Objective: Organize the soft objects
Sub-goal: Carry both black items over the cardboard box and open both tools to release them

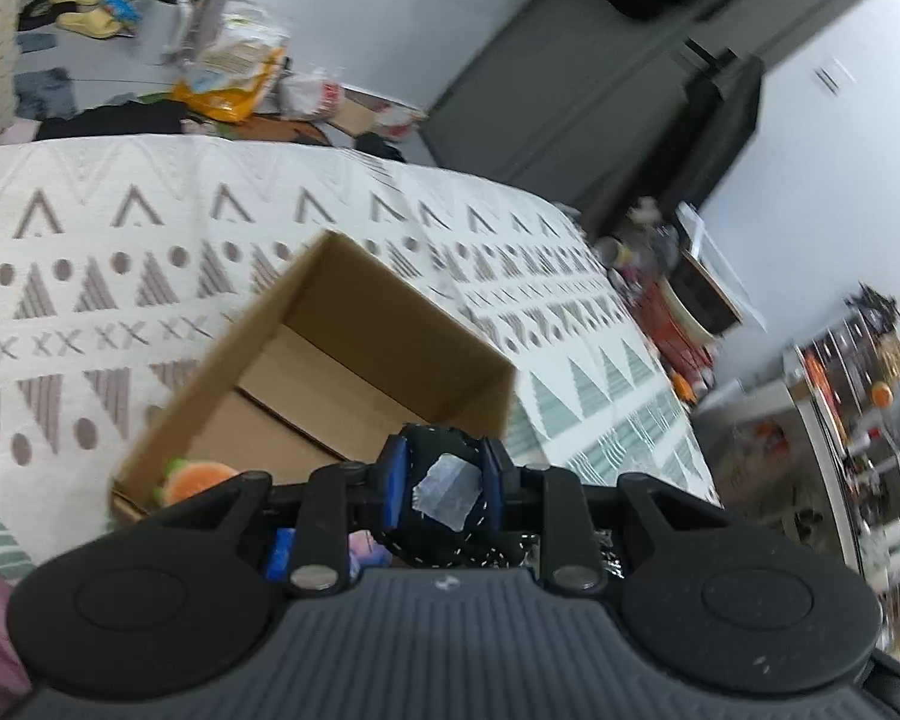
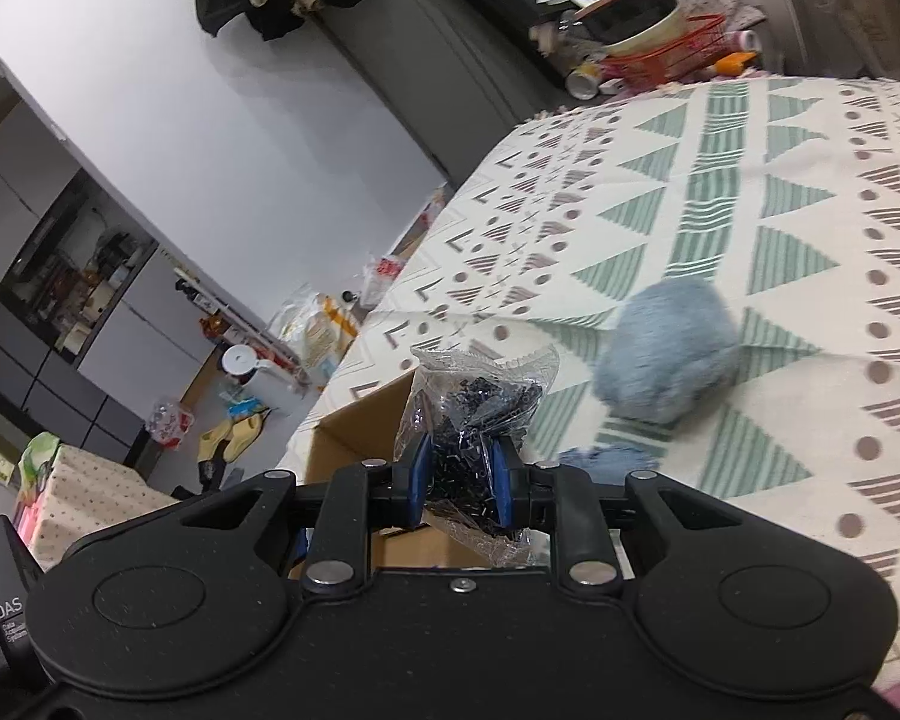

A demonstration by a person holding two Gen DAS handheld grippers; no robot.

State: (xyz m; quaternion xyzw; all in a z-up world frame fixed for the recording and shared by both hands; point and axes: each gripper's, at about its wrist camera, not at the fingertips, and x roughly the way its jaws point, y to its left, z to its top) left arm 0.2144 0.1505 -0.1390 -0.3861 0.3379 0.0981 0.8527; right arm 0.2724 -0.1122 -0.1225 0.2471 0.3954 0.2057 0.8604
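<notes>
An open cardboard box [image 1: 330, 372] stands on the patterned bed cover. An orange and green plush [image 1: 195, 477] lies in its near left corner. My left gripper [image 1: 444, 480] is shut on a black fabric pouch [image 1: 447, 489] with a pale patch, held over the box's near edge. In the right wrist view my right gripper [image 2: 459, 480] is shut on a clear plastic bag of small black pieces [image 2: 474, 420], beside a corner of the box [image 2: 360, 438]. A fluffy blue ball [image 2: 669, 354] rests on the cover to the right, with a blue fabric scrap [image 2: 609, 459] nearer.
The bed cover [image 1: 120, 252] spreads all around the box. Beyond the bed's far edge the floor holds yellow slippers [image 1: 84, 9], bags [image 1: 240, 72] and clothes. Stacked bowls and a red basket [image 2: 654, 42] sit past the bed's end. Shelves [image 1: 858, 420] stand at right.
</notes>
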